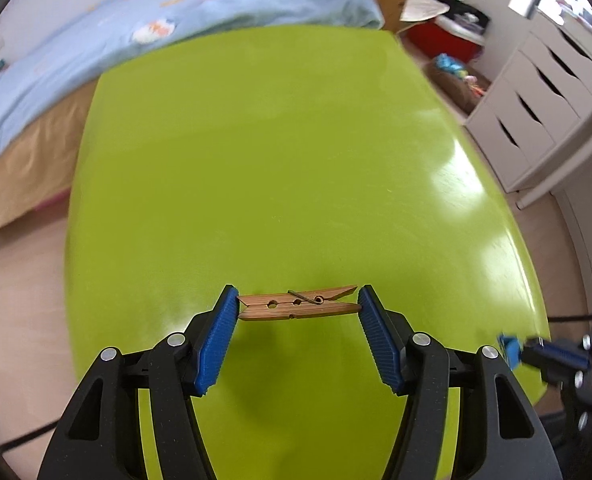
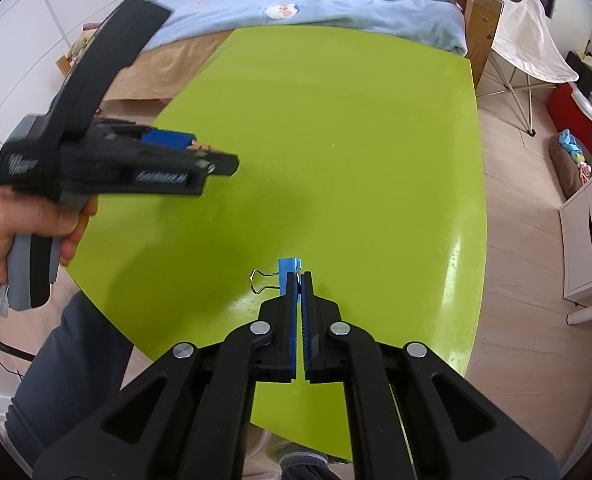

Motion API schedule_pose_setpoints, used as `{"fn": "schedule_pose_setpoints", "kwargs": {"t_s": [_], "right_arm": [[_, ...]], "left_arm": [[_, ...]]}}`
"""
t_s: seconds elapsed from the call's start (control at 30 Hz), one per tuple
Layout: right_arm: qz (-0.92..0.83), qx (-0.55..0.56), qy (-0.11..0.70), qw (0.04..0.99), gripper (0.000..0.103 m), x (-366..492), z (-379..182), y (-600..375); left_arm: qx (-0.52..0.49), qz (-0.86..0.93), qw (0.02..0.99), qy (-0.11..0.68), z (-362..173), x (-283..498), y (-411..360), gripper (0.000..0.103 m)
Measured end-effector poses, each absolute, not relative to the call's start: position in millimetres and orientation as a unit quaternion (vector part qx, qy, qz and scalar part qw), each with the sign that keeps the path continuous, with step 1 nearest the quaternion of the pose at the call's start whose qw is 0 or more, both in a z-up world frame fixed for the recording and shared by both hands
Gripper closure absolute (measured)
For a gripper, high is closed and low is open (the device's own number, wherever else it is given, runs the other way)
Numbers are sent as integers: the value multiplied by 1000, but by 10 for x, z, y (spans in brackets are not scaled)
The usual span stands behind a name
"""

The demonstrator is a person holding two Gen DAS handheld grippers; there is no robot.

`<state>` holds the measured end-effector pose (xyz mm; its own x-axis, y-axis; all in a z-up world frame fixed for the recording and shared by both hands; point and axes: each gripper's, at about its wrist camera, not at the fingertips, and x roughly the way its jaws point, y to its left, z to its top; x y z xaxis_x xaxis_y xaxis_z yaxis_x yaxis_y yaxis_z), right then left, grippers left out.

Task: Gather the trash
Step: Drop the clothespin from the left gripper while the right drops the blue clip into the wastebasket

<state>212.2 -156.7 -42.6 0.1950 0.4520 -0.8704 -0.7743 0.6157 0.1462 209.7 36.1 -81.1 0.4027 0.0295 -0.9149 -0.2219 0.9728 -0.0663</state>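
The green table (image 1: 280,152) has a smooth, shiny top with rounded corners, and window light makes bright spots near its right edge. It stands on a pale wooden floor (image 2: 527,208). Behind its far side is a bed (image 1: 96,52) with a light blue cover and soft toys on it. At the right there is a white chest of drawers (image 1: 535,112), and further back a red box (image 1: 443,38) beside a folding chair with a white cloth.

The left gripper (image 1: 299,306) holds a wooden clothespin (image 1: 299,306) lengthwise between its blue pads, one pad at each end, above the near part of the table. The right gripper (image 2: 299,280) is closed narrow on a blue binder clip (image 2: 290,266) (its wire handle points left), over the near right part of the table. A hand (image 2: 12,220) carries the left gripper.
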Motion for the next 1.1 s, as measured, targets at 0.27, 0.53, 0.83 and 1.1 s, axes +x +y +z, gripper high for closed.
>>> {"fn": "schedule_pose_setpoints", "kwargs": {"t_s": [0.27,0.53,0.83,1.1], "right_arm": [[402,-160,466,772,102,1915,-229,-1623],[402,-163,426,794,102,1515,42,-1762],[416,-155,399,802,101,967,231,-2041],[424,-135,399,801,101,566,215,-2298]], "left_arm": [[-39,40,864,501,-479,1553,203,43],[-18,0,896,444,-72,900,-20,43],[-6,-23,910,414,62,273,-216,43],[-11,-36,907,420,-68,-109,-378,43]]}}
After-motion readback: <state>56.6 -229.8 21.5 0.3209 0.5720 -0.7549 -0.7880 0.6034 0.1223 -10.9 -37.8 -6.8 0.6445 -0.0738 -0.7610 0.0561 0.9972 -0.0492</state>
